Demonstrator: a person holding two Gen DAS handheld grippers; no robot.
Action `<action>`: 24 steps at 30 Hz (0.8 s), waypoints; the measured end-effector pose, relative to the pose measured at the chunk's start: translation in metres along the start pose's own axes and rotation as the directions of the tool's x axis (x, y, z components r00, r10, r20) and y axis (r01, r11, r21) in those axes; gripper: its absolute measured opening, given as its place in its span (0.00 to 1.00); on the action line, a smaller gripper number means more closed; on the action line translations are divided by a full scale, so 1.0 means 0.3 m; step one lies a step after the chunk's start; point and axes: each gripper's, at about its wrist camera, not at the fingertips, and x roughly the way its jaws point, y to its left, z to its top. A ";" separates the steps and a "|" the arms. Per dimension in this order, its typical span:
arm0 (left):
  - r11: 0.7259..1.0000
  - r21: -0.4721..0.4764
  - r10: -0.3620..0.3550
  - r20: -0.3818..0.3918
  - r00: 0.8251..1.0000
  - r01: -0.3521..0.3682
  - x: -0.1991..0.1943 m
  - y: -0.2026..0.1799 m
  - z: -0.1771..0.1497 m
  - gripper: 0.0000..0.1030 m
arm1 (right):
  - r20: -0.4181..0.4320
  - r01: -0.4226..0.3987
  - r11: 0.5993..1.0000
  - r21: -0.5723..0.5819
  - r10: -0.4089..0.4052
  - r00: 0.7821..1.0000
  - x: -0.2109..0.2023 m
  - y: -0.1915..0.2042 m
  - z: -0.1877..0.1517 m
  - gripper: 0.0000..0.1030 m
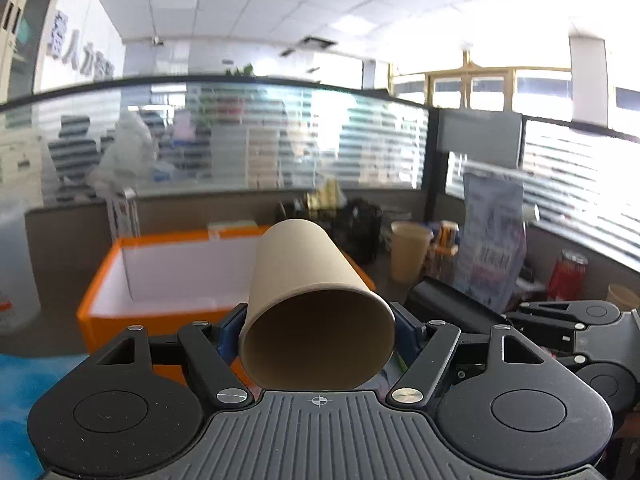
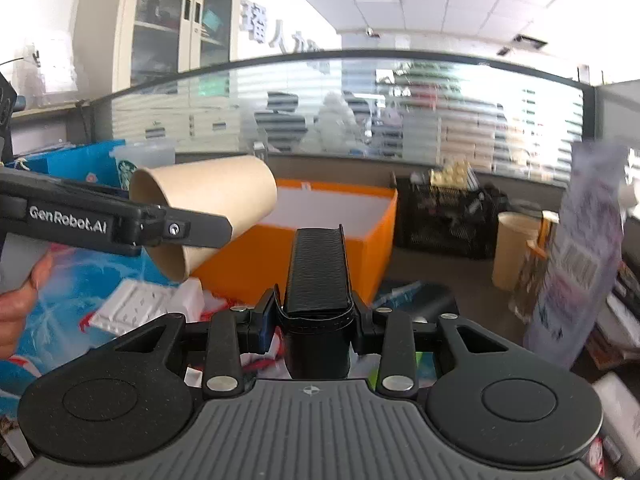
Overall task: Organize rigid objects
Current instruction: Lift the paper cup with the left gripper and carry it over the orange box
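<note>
Left gripper (image 1: 318, 332) clamped on brown paper cup (image 1: 312, 300), right gripper (image 2: 316, 316) clamped on black leather case (image 2: 318, 268).

Left to right: blue bag with white foam pieces (image 2: 132, 308) lying on it; the cup is held on its side, open mouth toward the left wrist camera, base pointing at the orange box (image 2: 372, 240), lifted near the box's left side. The case is pinched between both right fingers, long axis pointing forward at the same box, whose white interior shows. Right of the box: black mesh basket (image 2: 444, 220), second paper cup (image 2: 512, 248) upright on the desk, printed bag (image 2: 580, 256), red can (image 1: 568, 276).
</note>
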 end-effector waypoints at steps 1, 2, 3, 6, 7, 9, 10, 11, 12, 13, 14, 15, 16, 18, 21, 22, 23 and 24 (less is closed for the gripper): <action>1.000 -0.003 0.006 0.013 1.000 -0.006 -0.007 0.005 0.012 0.71 | 0.010 -0.003 1.000 -0.007 0.003 1.000 0.001 0.006 0.014 0.31; 1.000 -0.004 0.008 0.024 1.000 -0.008 -0.016 0.010 0.020 0.71 | 0.020 -0.005 1.000 -0.013 0.005 1.000 0.001 0.010 0.024 0.31; 1.000 -0.004 0.009 0.035 0.999 -0.009 -0.023 0.014 0.031 0.71 | 0.033 -0.009 1.000 -0.022 0.009 0.999 0.000 0.019 0.041 0.31; 1.000 -0.001 0.021 0.072 0.997 -0.021 -0.050 0.022 0.065 0.71 | 0.068 -0.017 0.999 -0.049 0.021 0.997 -0.009 0.041 0.088 0.31; 1.000 0.002 0.028 0.084 0.996 -0.028 -0.058 0.025 0.078 0.71 | 0.077 -0.021 0.998 -0.056 0.025 0.997 -0.010 0.047 0.101 0.31; 0.999 0.006 0.040 0.105 0.994 -0.041 -0.071 0.030 0.102 0.71 | 0.100 -0.028 0.997 -0.071 0.035 0.994 -0.014 0.060 0.136 0.31; 0.999 0.006 0.046 0.116 0.992 -0.047 -0.077 0.036 0.114 0.71 | 0.111 -0.031 0.997 -0.076 0.039 0.993 -0.015 0.065 0.150 0.31; 0.999 0.005 0.053 0.125 0.991 -0.054 -0.083 0.043 0.125 0.71 | 0.122 -0.034 0.996 -0.083 0.044 0.992 -0.016 0.071 0.167 0.31; 0.998 0.004 0.059 0.134 0.989 -0.060 -0.088 0.049 0.135 0.71 | 0.129 -0.035 0.995 -0.088 0.047 0.991 -0.012 0.073 0.182 0.31; 0.998 0.003 0.064 0.142 0.988 -0.065 -0.094 0.056 0.142 0.71 | 0.138 -0.038 0.995 -0.095 0.051 0.989 -0.010 0.078 0.200 0.31; 0.997 -0.001 0.073 0.151 0.986 -0.073 -0.097 0.063 0.154 0.71 | 0.146 -0.039 0.994 -0.100 0.054 0.988 -0.009 0.082 0.214 0.31; 0.997 -0.002 0.078 0.159 0.984 -0.079 -0.101 0.071 0.161 0.71 | 0.152 -0.040 0.994 -0.104 0.055 0.987 -0.006 0.084 0.228 0.31; 0.996 -0.001 0.083 0.165 0.983 -0.084 -0.105 0.078 0.169 0.71 | 0.158 -0.041 0.993 -0.111 0.058 0.986 -0.003 0.088 0.241 0.31; 0.995 0.000 0.096 0.179 0.979 -0.098 -0.114 0.085 0.184 0.71 | 0.171 -0.041 0.992 -0.122 0.062 0.983 0.001 0.094 0.268 0.31; 0.994 -0.002 0.110 0.195 0.975 -0.112 -0.119 0.102 0.206 0.71 | 0.186 -0.041 0.990 -0.139 0.066 0.980 0.008 0.104 0.299 0.31; 0.993 -0.003 0.114 0.199 0.973 -0.115 -0.122 0.109 0.210 0.71 | 0.191 -0.041 0.989 -0.143 0.068 0.979 0.008 0.107 0.307 0.31; 0.993 -0.003 0.116 0.202 0.972 -0.118 -0.122 0.115 0.214 0.72 | 0.195 -0.041 0.988 -0.148 0.070 0.978 0.010 0.111 0.314 0.31; 0.993 -0.003 0.119 0.205 0.972 -0.121 -0.120 0.121 0.220 0.72 | 0.199 -0.040 0.988 -0.151 0.070 0.977 0.011 0.115 0.320 0.31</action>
